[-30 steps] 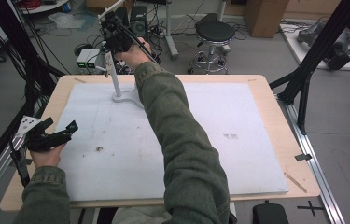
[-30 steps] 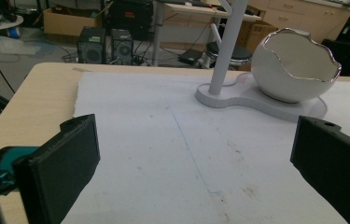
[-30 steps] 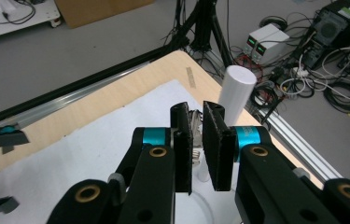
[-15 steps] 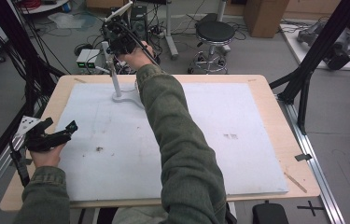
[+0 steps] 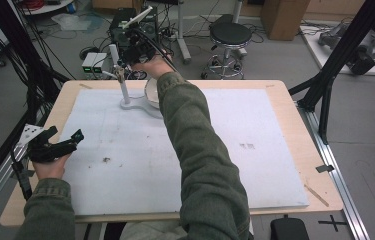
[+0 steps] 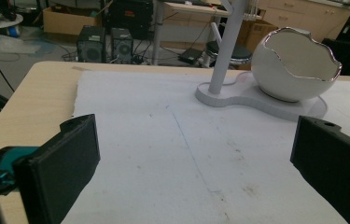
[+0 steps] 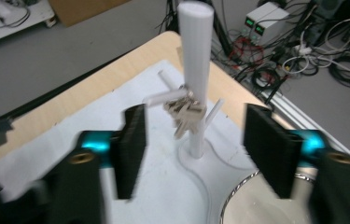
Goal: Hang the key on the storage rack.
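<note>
1. Right gripper (image 5: 136,49) has lifted slightly and drawn back from the white stand (image 5: 123,87) at the far left, jaws spread and holding nothing
2. A bunch of keys (image 7: 185,115) hangs on the stand's peg, beside the egg-shaped bowl (image 6: 296,65); hanging judged complete
3. Left gripper (image 5: 57,146) unchanged, near left, jaws spread, holding nothing

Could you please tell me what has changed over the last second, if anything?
Very little. The right gripper shifted only slightly by the white branched stand, fingers open, the bunch of metal keys hanging on a branch ungrasped. The left gripper stayed open at the table's left edge.
</note>
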Motion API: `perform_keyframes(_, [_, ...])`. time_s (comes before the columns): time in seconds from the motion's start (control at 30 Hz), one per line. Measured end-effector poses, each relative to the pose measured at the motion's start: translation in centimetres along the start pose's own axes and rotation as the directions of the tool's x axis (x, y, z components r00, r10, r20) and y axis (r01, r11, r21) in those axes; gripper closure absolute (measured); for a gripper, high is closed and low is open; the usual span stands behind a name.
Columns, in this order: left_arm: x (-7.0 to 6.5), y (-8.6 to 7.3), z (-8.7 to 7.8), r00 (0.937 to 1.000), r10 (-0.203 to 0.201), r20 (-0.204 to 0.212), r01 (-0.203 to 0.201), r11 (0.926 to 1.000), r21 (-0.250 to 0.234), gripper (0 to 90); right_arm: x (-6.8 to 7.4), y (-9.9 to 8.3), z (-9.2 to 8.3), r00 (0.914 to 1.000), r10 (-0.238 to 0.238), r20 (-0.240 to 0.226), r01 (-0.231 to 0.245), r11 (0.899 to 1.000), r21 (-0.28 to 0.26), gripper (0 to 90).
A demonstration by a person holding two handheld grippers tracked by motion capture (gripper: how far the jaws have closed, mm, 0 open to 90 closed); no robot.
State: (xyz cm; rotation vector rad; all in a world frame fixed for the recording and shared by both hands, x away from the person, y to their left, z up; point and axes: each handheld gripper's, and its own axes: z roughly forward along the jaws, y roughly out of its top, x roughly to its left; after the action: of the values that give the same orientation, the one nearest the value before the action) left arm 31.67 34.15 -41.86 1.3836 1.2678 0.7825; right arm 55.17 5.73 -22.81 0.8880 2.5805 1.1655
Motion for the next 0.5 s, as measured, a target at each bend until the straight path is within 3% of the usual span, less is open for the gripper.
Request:
perform_keyframes(0.03, [0.0,0.0,0.1,1.0,0.002,0.001,-0.002,1.0,0.002,1.7,0.0,-0.3,-0.1,0.9995,-0.004,0.032,0.004,1.0,0.012,27.2])
perform_keyframes(0.1, [-0.1,0.0,0.0,1.0,0.002,0.003,-0.002,1.0,0.004,1.7,-0.2,-0.7,-0.2,0.9991,-0.005,0.043,0.004,1.0,0.025,22.1])
perform_keyframes(0.2, [-0.1,0.0,0.1,1.0,0.001,0.002,-0.001,1.0,0.002,1.7,-0.4,-1.0,-0.3,0.9986,0.003,0.053,-0.005,1.0,0.027,20.1])
perform_keyframes(0.23, [-0.1,0.0,0.0,1.0,0.002,0.002,-0.002,1.0,0.005,1.7,-0.5,-1.3,-0.5,0.9973,0.013,0.073,-0.015,1.0,0.027,11.2])
perform_keyframes(0.37, [-0.1,0.0,0.1,1.0,0.004,0.002,-0.004,1.0,0.007,1.7,-0.7,-1.8,-1.1,0.9961,0.029,0.083,-0.032,0.999,0.027,6.9])
perform_keyframes(0.5, [-0.2,0.0,0.1,1.0,0.009,0.004,-0.009,0.9999,0.01,1.7,-0.8,-2.5,-1.9,0.996,0.016,0.088,-0.021,0.999,0.047,2.4])
